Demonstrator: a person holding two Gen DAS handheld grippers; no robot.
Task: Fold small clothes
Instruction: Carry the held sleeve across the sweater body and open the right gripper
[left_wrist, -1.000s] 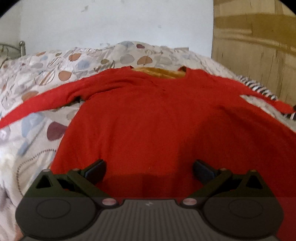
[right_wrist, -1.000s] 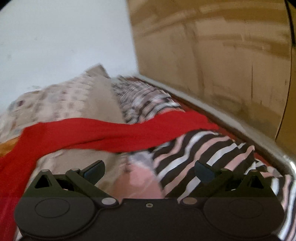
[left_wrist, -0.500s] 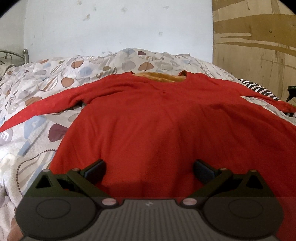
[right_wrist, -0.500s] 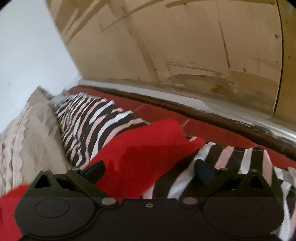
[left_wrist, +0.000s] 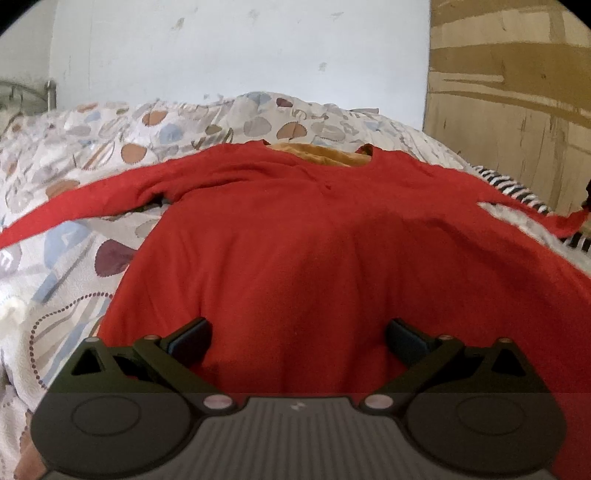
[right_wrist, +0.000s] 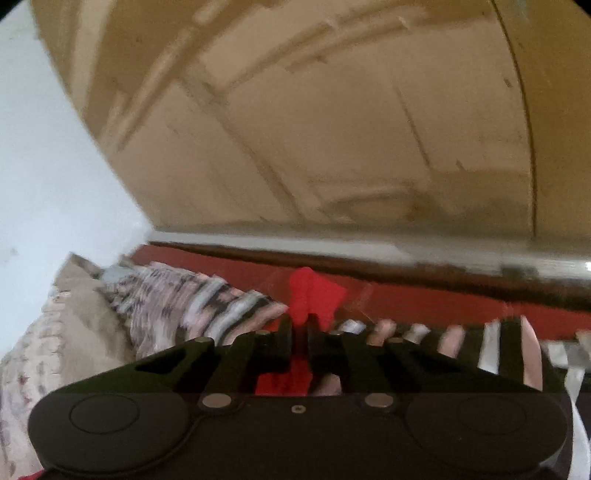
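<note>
Left wrist view first: the left gripper (left_wrist: 297, 334) hovers with its jaws spread wide and nothing between them, right over the hem end of the red long-sleeved top (left_wrist: 295, 236). That top is my landmark for everything else. It lies face up and mostly flat on the patterned duvet (left_wrist: 66, 258), neck end farthest from the camera, with something mustard-coloured (left_wrist: 325, 155) showing at the neckline. One sleeve trails off to the left across the duvet, the other runs right toward a striped cloth (left_wrist: 513, 188).

Right wrist view is blurry, but the right gripper (right_wrist: 300, 332) is pressed together and pinching the end of that right-hand sleeve (right_wrist: 314, 291); red fabric pokes out past the fingertips.

Handling guess: it looks like a soft, light knit, totally floppy, so it'll drape and bunch rather than hold a crease. Not fragile or slippery, I'd say. Cuffs, hem corners and shoulders look like the sensible grab points, and the sleeve end already pinched seems fine for folding the sleeve in across the body.

Surface under the top is a puffy, uneven bed, so folds may not land crisp. Beyond the top there's a pale marked wall (left_wrist: 236, 48), a wooden panel (left_wrist: 517, 92) off to its right, and a bit of metal bed frame (left_wrist: 50, 88) far left.
</note>
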